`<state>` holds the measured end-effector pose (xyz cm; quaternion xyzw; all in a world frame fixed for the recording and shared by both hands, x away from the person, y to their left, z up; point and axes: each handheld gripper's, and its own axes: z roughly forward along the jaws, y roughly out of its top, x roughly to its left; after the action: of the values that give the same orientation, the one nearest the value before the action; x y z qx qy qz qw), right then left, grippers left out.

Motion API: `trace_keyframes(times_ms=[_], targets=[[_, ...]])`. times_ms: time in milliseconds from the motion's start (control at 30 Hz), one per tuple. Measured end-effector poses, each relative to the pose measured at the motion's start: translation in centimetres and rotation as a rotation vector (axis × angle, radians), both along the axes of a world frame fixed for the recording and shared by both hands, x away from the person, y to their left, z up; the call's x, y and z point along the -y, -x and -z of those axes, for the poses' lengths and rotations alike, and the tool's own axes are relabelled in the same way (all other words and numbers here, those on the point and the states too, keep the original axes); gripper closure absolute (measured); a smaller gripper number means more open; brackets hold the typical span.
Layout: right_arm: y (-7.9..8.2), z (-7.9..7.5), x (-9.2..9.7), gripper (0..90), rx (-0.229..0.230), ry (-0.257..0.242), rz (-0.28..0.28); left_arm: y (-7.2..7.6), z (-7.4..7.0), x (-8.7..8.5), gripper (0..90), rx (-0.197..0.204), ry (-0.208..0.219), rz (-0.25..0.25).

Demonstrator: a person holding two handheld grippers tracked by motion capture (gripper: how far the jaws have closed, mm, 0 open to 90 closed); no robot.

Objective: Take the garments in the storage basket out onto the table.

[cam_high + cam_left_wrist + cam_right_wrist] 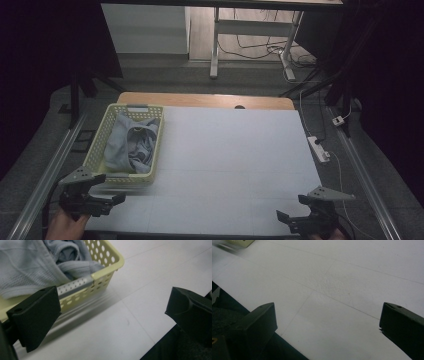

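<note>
**Over the table: both tongs spread, clothes in the basket**

From above, left tongs (102,192) hover released beside the yellow basket (98,146) holding grey clothes (131,142); right tongs (295,212) wait released. Left gripper view: reach over the rim, pinch one fold. Right gripper view: bare table (352,277).

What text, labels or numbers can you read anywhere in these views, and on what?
None can be read. The yellow basket and the grey cloth in it carry no visible print. The white table cover is blank apart from faint seam lines. The power strip on the floor is too small to show any marking. Neither the left gripper nor the right gripper bears a legible label.
</note>
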<state>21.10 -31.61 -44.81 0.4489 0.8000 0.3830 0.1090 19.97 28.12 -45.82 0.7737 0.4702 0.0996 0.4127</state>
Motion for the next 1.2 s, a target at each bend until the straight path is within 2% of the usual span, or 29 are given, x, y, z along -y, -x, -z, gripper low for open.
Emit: trace_keyframes(times_ms=[233,400,767,1100,1200], targets=[[0.1,0.0,-0.2,0.1,0.002,0.017,0.006,-1.7,0.0,0.0,0.0,0.006,0.015,0.031],[0.2,0.0,-0.2,0.0,0.013,0.020,0.014,-2.9,-0.1,0.0,0.0,0.007,0.018,0.023],[0.1,0.0,-0.3,0.0,0.001,0.029,0.023,-5.3,-0.1,-0.2,0.0,0.028,0.032,0.003],[0.1,0.1,-0.4,0.0,-0.007,0.037,0.020,-8.1,0.1,-0.6,0.0,-0.005,0.001,-0.040],[0.1,0.2,-0.5,0.0,-0.014,0.038,0.009,-8.9,0.2,-0.6,0.0,-0.017,-0.023,-0.059]])
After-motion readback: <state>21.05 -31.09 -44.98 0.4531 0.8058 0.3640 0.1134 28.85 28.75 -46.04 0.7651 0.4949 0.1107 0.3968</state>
